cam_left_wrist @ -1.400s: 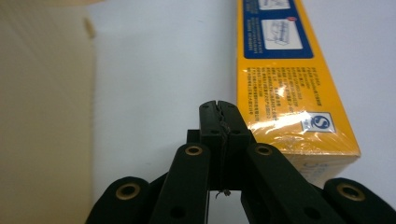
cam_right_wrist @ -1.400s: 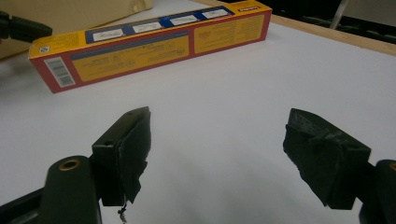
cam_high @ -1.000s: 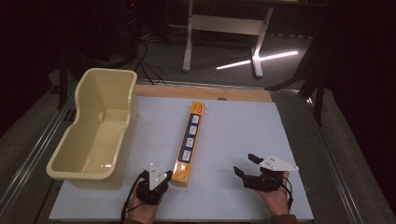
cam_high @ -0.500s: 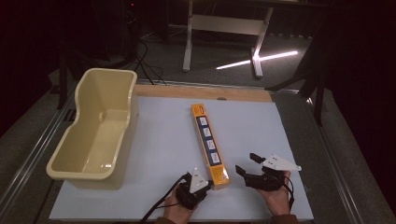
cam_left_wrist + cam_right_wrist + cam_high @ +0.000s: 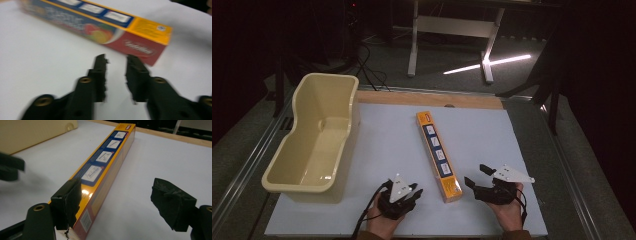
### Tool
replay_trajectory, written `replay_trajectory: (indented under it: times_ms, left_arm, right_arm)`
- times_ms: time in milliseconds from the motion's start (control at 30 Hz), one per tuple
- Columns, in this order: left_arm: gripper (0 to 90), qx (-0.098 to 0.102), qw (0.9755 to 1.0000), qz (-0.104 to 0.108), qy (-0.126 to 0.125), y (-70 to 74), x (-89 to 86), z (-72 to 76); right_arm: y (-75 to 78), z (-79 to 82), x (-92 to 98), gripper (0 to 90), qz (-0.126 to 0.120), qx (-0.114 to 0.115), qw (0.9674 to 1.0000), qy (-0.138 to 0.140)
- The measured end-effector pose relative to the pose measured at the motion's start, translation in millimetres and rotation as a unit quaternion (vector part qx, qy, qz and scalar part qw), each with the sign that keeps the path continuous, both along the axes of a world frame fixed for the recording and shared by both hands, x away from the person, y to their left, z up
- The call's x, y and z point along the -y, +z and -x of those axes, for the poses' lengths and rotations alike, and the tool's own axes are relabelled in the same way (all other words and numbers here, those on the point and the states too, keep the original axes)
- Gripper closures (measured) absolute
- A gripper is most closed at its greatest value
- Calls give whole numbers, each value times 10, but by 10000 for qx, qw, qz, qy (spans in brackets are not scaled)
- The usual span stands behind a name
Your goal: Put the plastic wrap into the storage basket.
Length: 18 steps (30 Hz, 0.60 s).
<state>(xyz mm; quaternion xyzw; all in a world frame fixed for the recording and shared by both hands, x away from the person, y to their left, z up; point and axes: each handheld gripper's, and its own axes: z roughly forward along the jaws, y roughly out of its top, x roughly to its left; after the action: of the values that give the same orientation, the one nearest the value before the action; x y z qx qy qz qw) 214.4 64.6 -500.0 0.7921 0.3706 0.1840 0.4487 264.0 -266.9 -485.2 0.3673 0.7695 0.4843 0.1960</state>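
A long yellow-orange box [image 5: 439,155] with blue picture panels lies flat mid-table, its near end angled slightly right. My left gripper [image 5: 416,192] sits just left of that end, pointing at it. In the left gripper view its jaws [image 5: 117,58] stand narrowly open with nothing between them, and the box's red end [image 5: 140,47] lies just beyond the tips. My right gripper [image 5: 476,175] rests right of the box's near end, open wide. In the right gripper view [image 5: 117,182] the left jaw overlaps the box [image 5: 105,162] and the right jaw hangs over bare table.
A cream plastic tub [image 5: 297,177] stands empty along the table's left side. The white table top [image 5: 382,135] ends in a wooden strip [image 5: 432,98] at the back. The blurred left gripper [image 5: 10,168] shows at the left edge of the right gripper view.
The box's near end has swung to the right as my left gripper moved right against it. The left gripper has since drawn back left a little. The right gripper has barely moved.
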Motion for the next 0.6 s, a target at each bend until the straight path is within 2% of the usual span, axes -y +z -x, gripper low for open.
replay_trajectory:
  times_ms: [33,67,133,233,267,367,467,567,600]
  left_arm:
    - [616,0,10000,0,0,0,0,0]
    - [566,25,10000,-40,59,48,-146,37]
    - [467,58,9997,-195,127,89,-257,81]
    - [351,119,9992,-367,60,128,-383,153]
    - [315,119,9992,-367,60,128,-383,153]
    - [251,182,9987,-459,91,134,-482,220]
    - [228,209,9985,-503,86,116,-558,266]
    - [201,199,9990,-390,49,87,-617,290]
    - [201,193,9992,-353,37,78,-629,294]
  right_arm:
    - [0,0,0,241,0,0,10000,0]
    - [2,-5,-28,241,49,-21,10000,10]
    - [26,-8,-57,238,96,-33,9999,27]
    - [104,-3,-110,213,165,32,9998,82]
    - [104,-3,-110,213,165,32,9998,82]
    - [184,-4,-211,176,252,6,9996,127]
    - [210,-26,-274,171,270,-33,9995,177]
    - [274,-91,-441,160,427,-88,9987,250]
    - [274,-91,-441,160,427,-88,9987,250]
